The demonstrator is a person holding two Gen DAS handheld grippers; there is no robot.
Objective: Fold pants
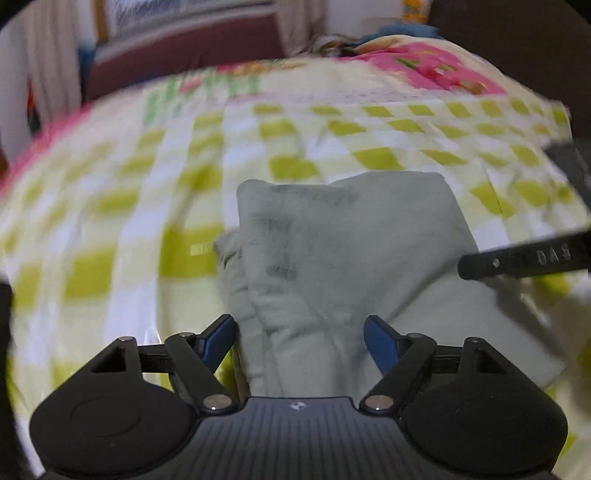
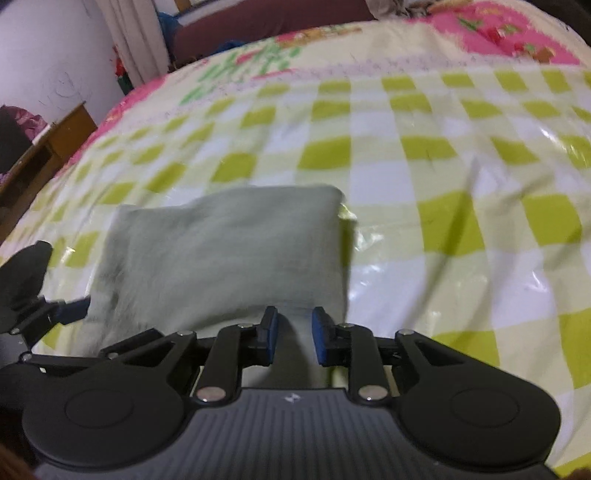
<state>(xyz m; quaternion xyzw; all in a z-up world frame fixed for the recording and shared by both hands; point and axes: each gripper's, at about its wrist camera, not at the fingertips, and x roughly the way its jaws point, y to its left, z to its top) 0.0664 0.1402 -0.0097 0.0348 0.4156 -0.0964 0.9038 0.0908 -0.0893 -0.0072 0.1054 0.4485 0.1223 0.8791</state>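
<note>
The pale grey-green pants (image 1: 332, 251) lie folded into a compact rectangle on the green-and-white checked bedspread (image 1: 110, 206). My left gripper (image 1: 299, 339) is open, its blue pads on either side of the near left edge of the pants. The pants also show in the right wrist view (image 2: 221, 254). My right gripper (image 2: 294, 339) is part open with a narrow gap, over the near right edge of the pants; no cloth is clearly pinched. The right gripper's finger (image 1: 524, 260) shows at the right of the left view, the left gripper (image 2: 33, 295) at the left of the right view.
The bed cover (image 2: 443, 166) has a glossy sheen and a pink flowered band (image 2: 498, 33) at the far end. A dark red headboard (image 1: 184, 48) and curtains stand behind. A wooden cabinet (image 2: 48, 147) stands off the bed's left side.
</note>
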